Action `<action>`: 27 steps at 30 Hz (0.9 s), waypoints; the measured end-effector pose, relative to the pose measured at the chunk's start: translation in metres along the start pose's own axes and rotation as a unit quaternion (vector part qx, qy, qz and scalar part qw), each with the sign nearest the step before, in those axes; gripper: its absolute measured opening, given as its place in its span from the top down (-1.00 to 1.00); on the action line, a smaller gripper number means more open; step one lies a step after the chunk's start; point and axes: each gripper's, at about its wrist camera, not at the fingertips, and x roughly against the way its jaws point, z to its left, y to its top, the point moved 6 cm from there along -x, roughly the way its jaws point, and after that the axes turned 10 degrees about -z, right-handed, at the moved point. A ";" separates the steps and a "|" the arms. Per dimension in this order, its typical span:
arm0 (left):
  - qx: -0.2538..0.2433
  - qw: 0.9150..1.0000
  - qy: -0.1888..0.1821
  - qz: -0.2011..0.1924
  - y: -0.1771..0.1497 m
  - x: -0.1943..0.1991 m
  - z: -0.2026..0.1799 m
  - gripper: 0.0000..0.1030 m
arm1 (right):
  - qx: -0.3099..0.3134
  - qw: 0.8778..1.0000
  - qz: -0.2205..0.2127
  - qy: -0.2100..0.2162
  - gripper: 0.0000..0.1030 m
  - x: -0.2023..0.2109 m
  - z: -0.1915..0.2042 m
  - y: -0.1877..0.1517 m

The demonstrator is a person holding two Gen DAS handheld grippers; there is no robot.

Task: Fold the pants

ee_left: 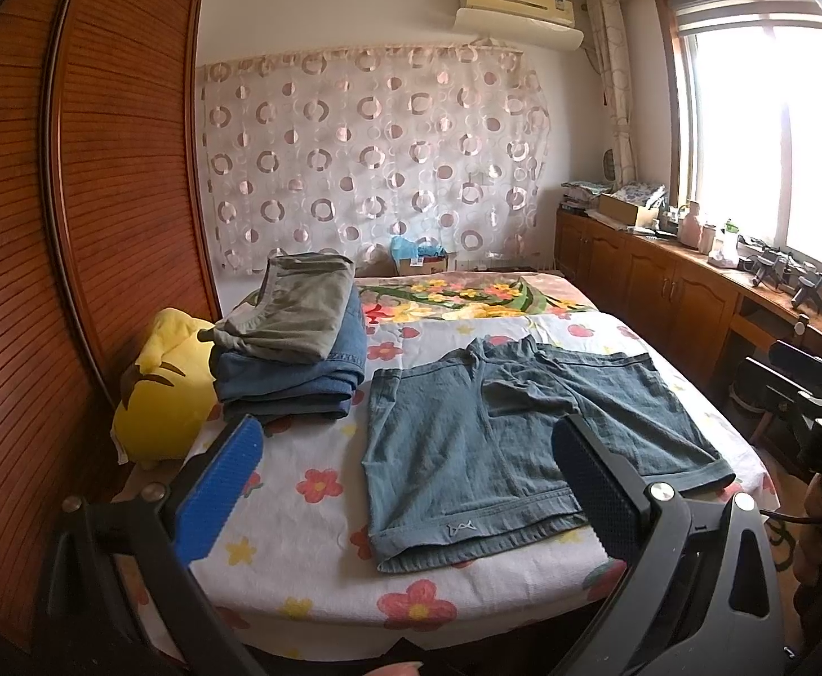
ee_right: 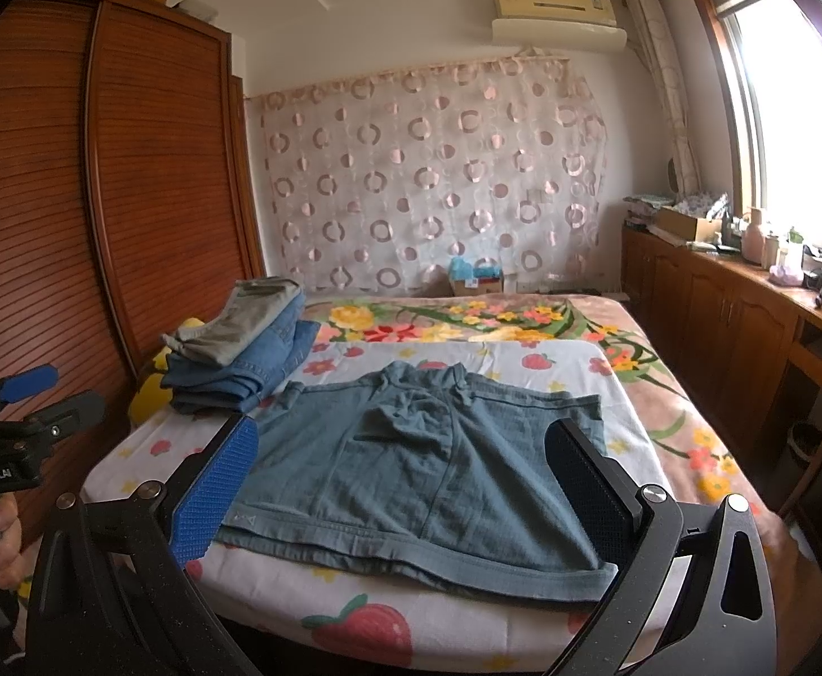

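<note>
A pair of grey-blue shorts (ee_left: pixel 501 439) (ee_right: pixel 422 467) lies spread flat on the flowered sheet of the bed (ee_left: pixel 309 557) (ee_right: pixel 354 597), both leg hems toward me. My left gripper (ee_left: pixel 405 484) hovers open above the near edge of the bed, over the shorts' left leg, holding nothing. My right gripper (ee_right: pixel 405 484) is open too, held above the hem of the shorts with nothing between its fingers. The left gripper also shows at the left edge of the right wrist view (ee_right: pixel 33 394), held in a hand.
A stack of folded pants (ee_left: pixel 292 338) (ee_right: pixel 241 343) sits at the bed's left, beside a yellow plush pillow (ee_left: pixel 157 388). A wooden wardrobe (ee_left: pixel 72 197) stands at the left. Low cabinets (ee_left: pixel 664 281) under the window line the right side.
</note>
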 end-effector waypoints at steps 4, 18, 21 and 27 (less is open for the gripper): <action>0.000 1.000 0.000 0.000 0.000 0.000 0.000 -1.00 | 0.000 1.000 0.000 0.000 -1.00 0.000 0.000 0.000; 0.000 1.000 -0.001 0.001 0.000 -0.002 0.001 -1.00 | 0.000 1.000 -0.001 -0.002 -1.00 0.001 -0.002 -0.001; 0.002 1.000 -0.002 0.005 0.004 0.003 -0.005 -1.00 | 0.000 1.000 -0.001 -0.003 -1.00 0.001 -0.002 -0.002; 0.003 1.000 -0.009 0.019 -0.013 -0.013 -0.006 -1.00 | 0.001 1.000 0.007 -0.005 -1.00 0.007 -0.018 0.008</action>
